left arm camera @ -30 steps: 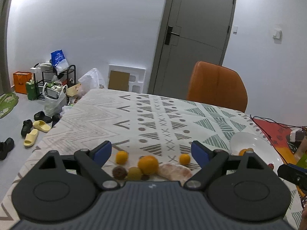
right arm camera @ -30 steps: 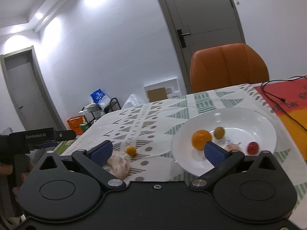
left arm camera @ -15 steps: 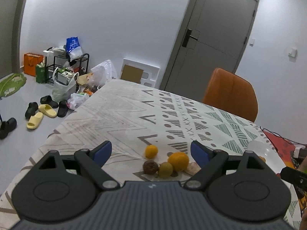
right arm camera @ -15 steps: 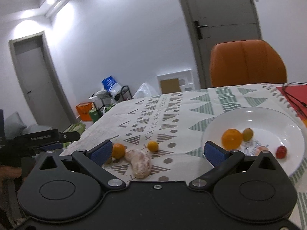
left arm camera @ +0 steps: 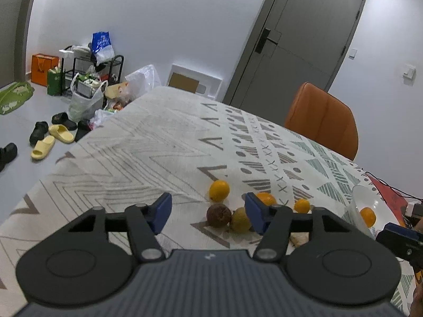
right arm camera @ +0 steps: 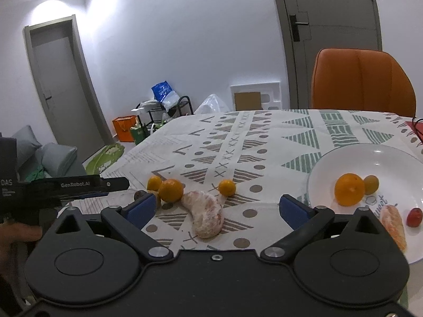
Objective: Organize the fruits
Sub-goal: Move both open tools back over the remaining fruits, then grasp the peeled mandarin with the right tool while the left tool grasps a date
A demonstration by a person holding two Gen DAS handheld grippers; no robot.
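Observation:
Loose fruit lies on the patterned tablecloth: a small orange (left arm camera: 219, 190), a brown fruit (left arm camera: 218, 215), a yellow-green fruit (left arm camera: 240, 219), a bigger orange (left arm camera: 265, 198) and another small orange (left arm camera: 302, 206). My left gripper (left arm camera: 208, 214) is open and empty, just short of the brown fruit. A peeled citrus piece (right arm camera: 207, 216) lies between the fingers of my right gripper (right arm camera: 217, 209), which is wide open and empty. The white plate (right arm camera: 383, 161) at right holds an orange (right arm camera: 349, 189), a green-yellow fruit (right arm camera: 371, 184), a peeled segment (right arm camera: 395, 224) and a red fruit (right arm camera: 414, 217).
An orange chair (left arm camera: 321, 121) stands at the table's far side. Black cables (left arm camera: 391, 187) and a red mat lie past the plate. The left table edge drops to a floor with slippers (left arm camera: 50, 138), bags and a rack. The left gripper's body (right arm camera: 79, 185) reaches in beside the loose fruit.
Both views have swung left, so the loose fruit sits more central and the plate further right. My left gripper's fingers have narrowed but stay apart. The right fingers keep their spread.

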